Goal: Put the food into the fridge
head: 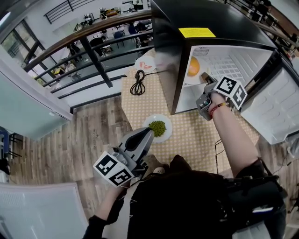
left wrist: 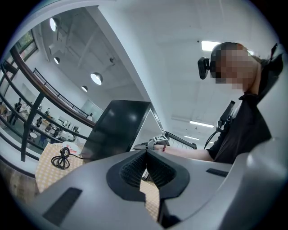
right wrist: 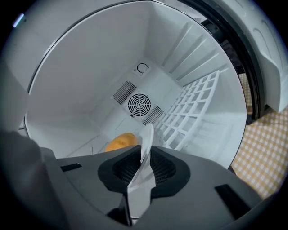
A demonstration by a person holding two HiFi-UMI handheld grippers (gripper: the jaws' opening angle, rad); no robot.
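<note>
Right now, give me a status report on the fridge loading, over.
Left gripper shut, empty. Right gripper inside the fridge, orange-food plate rim between its jaws, grip unclear. Green-food plate on the table, not yet loaded. Nothing in the way.

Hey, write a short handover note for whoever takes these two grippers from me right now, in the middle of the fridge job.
Right gripper: inside the open black mini fridge, jaws around the rim of the white plate carrying the round orange food. I cannot tell whether they are pressing on it.
Left gripper: shut, empty, beside the white plate of green peas on the checkered table.
Done: the orange food is in the fridge.
Left: back out, load the peas, probably close the door.
</note>
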